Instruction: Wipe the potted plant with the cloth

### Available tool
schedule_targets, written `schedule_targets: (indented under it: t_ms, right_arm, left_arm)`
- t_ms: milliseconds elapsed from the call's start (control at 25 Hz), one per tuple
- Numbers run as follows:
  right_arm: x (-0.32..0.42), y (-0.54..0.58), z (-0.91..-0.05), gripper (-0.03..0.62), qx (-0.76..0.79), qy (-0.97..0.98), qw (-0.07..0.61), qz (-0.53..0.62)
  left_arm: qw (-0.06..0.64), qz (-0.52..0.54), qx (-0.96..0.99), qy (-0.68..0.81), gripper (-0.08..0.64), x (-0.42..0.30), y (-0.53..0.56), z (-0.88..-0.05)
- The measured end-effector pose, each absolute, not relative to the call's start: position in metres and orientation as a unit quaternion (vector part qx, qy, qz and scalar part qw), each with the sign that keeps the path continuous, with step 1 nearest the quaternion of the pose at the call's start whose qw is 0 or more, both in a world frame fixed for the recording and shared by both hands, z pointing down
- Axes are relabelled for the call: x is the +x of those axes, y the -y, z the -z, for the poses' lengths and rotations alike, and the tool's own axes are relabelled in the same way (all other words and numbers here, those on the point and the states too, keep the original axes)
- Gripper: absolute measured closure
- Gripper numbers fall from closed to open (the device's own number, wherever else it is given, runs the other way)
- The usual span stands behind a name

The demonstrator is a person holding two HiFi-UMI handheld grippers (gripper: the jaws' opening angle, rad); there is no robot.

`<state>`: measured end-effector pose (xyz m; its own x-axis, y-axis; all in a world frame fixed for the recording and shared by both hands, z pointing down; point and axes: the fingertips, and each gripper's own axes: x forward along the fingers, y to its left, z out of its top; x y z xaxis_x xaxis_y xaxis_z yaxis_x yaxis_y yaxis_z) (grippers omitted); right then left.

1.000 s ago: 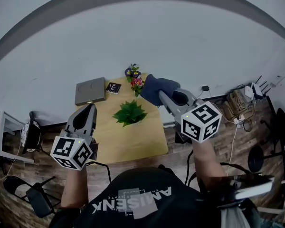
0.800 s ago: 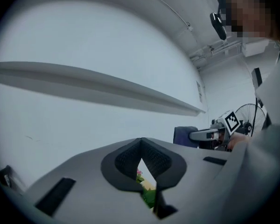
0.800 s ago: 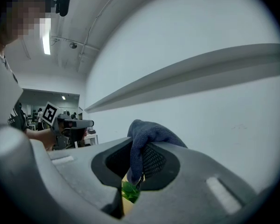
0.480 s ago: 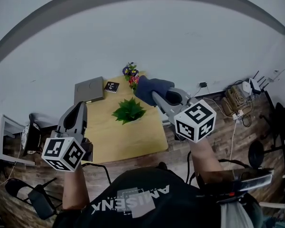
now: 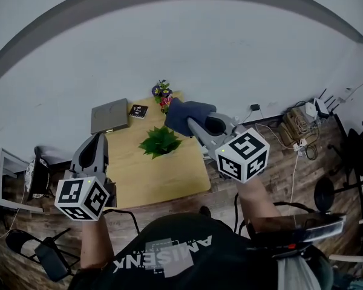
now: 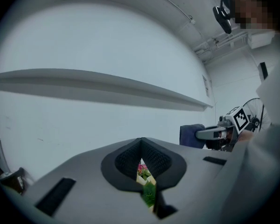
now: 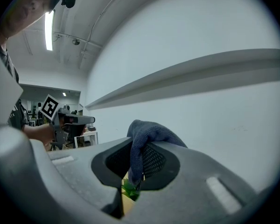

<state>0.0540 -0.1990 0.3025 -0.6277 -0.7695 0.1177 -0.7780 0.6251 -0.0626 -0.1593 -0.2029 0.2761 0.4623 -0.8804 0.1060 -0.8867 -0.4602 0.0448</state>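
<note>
A green leafy potted plant (image 5: 160,141) stands in the middle of the wooden table (image 5: 169,177). Through the jaw gaps it also shows as green leaves (image 6: 149,193) and a plant (image 7: 128,189). My right gripper (image 5: 191,123) is shut on a dark blue cloth (image 5: 186,114), held above the table's far right, beside the plant. The cloth (image 7: 141,141) hangs bunched between its jaws (image 7: 133,149). My left gripper (image 5: 97,139) hovers at the table's left edge, shut and empty (image 6: 141,146). From there I see the right gripper (image 6: 215,133) and cloth (image 6: 192,135).
A small pot of pink and purple flowers (image 5: 162,94) stands at the table's far edge, close to the cloth. A grey flat box (image 5: 111,115) and a small black card (image 5: 138,110) lie at the far left. Cables and a power strip (image 5: 302,128) lie on the floor at right.
My left gripper has drifted a little left, out toward the table's left edge. The right gripper still holds the cloth in about the same place near the flowers.
</note>
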Motion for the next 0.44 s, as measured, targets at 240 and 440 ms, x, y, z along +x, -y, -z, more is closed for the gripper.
schedule_targets:
  t_ms: [240, 440]
  right_arm:
    - [0.056, 0.199, -0.304, 0.565, 0.433, 0.898, 0.043, -0.058]
    - [0.063, 0.198, -0.302, 0.565, 0.441, 0.895, 0.040, -0.060]
  left_arm:
    - [0.035, -0.054, 0.847, 0.528, 0.558, -0.159, 0.204, -0.282]
    - [0.030, -0.072, 0.837, 0.542, 0.558, -0.160, 0.201, -0.288]
